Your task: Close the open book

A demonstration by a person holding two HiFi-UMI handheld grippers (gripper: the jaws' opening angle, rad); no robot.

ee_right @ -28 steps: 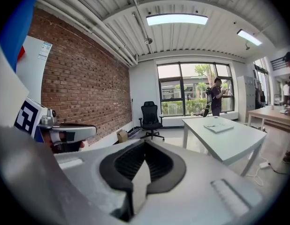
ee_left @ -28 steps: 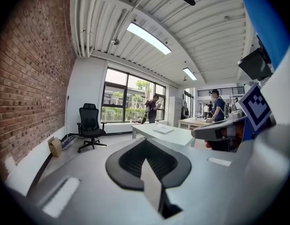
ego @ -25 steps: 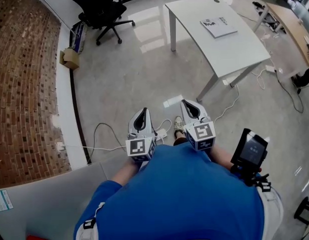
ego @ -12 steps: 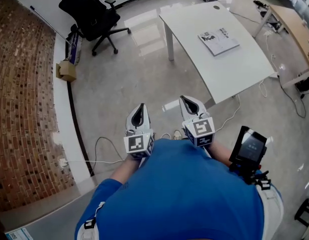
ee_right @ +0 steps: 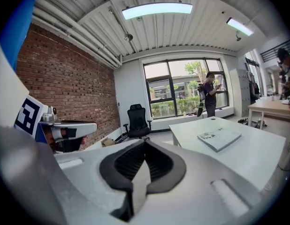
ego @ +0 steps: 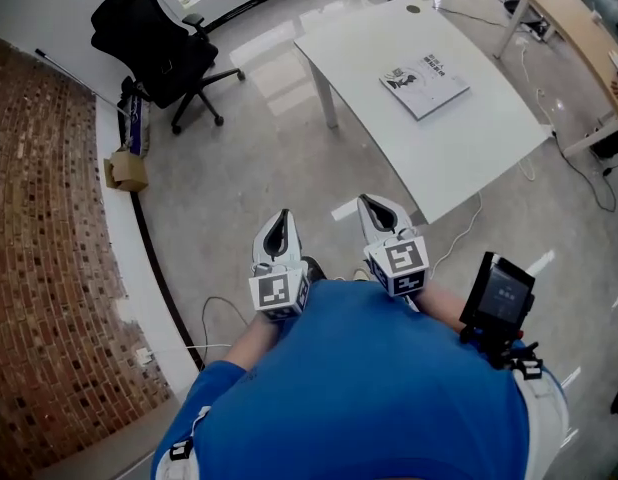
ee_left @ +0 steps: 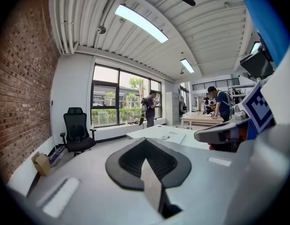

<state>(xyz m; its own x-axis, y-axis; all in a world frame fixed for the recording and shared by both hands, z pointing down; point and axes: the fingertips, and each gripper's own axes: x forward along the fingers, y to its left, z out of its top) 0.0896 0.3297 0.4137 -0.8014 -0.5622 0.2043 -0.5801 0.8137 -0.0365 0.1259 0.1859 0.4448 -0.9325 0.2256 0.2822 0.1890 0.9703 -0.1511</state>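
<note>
Book lies upper right on the tabletop, well beyond us; right claw nearer than left claw, both pressed together, empty.

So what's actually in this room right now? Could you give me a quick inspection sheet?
Surface: white table, with the book on it.
Job's things: book lies flat on the table, far from both tools; can't tell from here whether it is open or closed.
Clutter: cardboard box on the floor by the wall.
Grippers: left tool and right tool are shut and empty, held in front of the person's chest.
Cables: one floor cable near the wall, another below the table's edge.
Surroundings: brick wall, black office chair, wooden desk.
</note>
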